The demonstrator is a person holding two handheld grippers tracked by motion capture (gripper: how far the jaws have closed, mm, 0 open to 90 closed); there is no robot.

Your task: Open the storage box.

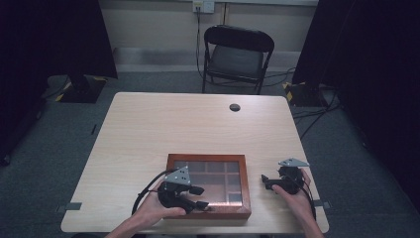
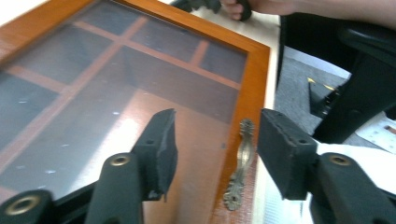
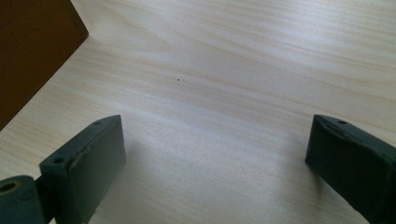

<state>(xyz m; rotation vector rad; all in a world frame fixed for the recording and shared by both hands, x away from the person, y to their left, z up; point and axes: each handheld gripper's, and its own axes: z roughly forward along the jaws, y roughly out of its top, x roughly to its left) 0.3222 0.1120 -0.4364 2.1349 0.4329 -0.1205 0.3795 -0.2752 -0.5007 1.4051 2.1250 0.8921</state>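
High view: a shallow wooden display box with a glass-paned lid (image 1: 208,184) lies near the front edge of the pale wood table (image 1: 148,129), a little right of the middle, its dark compartments showing through the glass. The left gripper (image 1: 200,197) hangs over the box's front left part, close to the front rim. The right gripper (image 1: 265,181) sits on the bare table just off the box's right side, apart from it.

In the left gripper view the small ornate brass handle (image 2: 241,163) on the lid's orange-brown frame lies between the two black jaws, which stand part-way apart with a gap on either side of the metal; the pads do not press on it. In the right gripper view the jaws gape wide over plain table, with only a dark corner of the box at the upper left.

To my eye the step in hand is taking hold of that handle so the lid can be lifted. The next move, I'd judge, calls for settling the left jaws lower around the handle, pinching it firmly, then swinging the lid up on its far edge. The right gripper may need to steady the box's side, or the whole box could slide or tip.
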